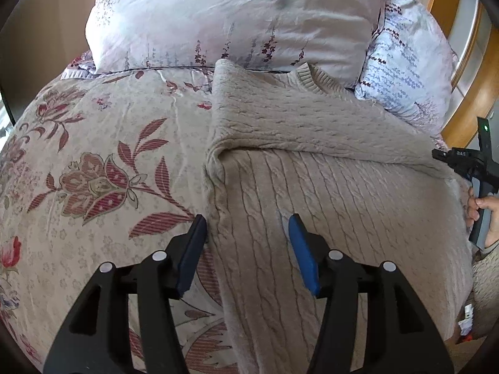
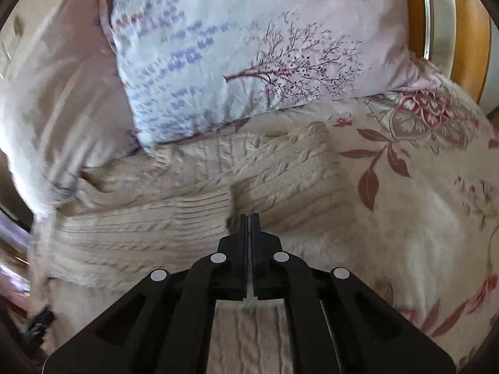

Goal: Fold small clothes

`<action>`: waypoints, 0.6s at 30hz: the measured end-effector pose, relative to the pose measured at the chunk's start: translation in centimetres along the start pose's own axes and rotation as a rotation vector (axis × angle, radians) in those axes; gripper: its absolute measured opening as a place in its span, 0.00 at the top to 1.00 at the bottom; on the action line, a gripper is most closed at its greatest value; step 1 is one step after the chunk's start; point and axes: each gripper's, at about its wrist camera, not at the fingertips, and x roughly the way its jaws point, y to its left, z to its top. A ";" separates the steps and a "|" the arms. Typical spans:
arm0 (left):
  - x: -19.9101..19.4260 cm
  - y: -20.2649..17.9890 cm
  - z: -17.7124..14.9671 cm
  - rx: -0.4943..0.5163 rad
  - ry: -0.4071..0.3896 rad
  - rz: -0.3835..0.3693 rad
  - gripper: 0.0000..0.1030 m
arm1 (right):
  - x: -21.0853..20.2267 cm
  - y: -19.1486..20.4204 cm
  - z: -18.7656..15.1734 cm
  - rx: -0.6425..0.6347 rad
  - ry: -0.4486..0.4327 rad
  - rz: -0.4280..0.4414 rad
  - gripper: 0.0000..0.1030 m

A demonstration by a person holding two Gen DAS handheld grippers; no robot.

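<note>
We see open floral bedspread (image 1: pixel 93 143) left of the beige sweater (image 1: pixel 327 187), free to pass over. On the far side two pillows (image 1: pixel 237 18) block the way, one touching the sweater's far edge.

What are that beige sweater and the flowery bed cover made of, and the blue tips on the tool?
Sweater: looks like thick knitted yarn, wool or cotton, matte; cable ridges and a ribbed collar show. Bed cover: probably woven cotton with a slight sheen; printed flowers, fine creases. Blue pads on the left gripper: likely rubber or soft plastic, smooth and dull.
</note>
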 end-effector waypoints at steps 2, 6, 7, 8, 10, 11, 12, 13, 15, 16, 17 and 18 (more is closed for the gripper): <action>-0.3 0.3 -0.2 -0.021 -0.001 -0.025 0.47 | -2.1 -0.7 -0.4 0.015 -0.021 0.044 0.75; -1.2 1.0 -1.2 -0.073 -0.003 -0.086 0.47 | -5.9 -2.7 -2.1 0.022 -0.045 0.105 0.38; -1.4 1.0 -1.4 -0.079 -0.004 -0.097 0.47 | -6.8 -3.6 -2.9 0.016 -0.035 0.102 0.38; -1.7 1.1 -1.8 -0.085 -0.006 -0.109 0.47 | -7.2 -4.2 -3.5 0.017 -0.029 0.103 0.38; -2.2 1.1 -2.5 -0.092 -0.009 -0.130 0.47 | -8.1 -5.7 -4.9 0.027 -0.008 0.120 0.39; -2.4 1.1 -2.8 -0.096 -0.010 -0.141 0.47 | -8.5 -6.7 -5.8 0.037 0.010 0.136 0.43; -2.6 1.1 -3.2 -0.099 -0.011 -0.153 0.48 | -8.8 -7.4 -6.6 0.045 0.028 0.152 0.46; -2.9 1.0 -3.7 -0.105 -0.012 -0.168 0.48 | -9.0 -7.9 -7.5 0.050 0.047 0.169 0.47; -3.5 0.9 -4.6 -0.114 -0.016 -0.194 0.49 | -9.2 -8.4 -8.8 0.052 0.072 0.199 0.50; -3.7 1.0 -4.9 -0.118 -0.018 -0.203 0.50 | -9.4 -8.6 -9.7 0.052 0.084 0.211 0.50; -3.9 1.0 -5.4 -0.123 -0.021 -0.214 0.50 | -9.5 -8.7 -10.2 0.052 0.092 0.220 0.51; -4.2 1.0 -5.8 -0.130 -0.023 -0.227 0.52 | -9.5 -8.8 -10.9 0.056 0.102 0.234 0.53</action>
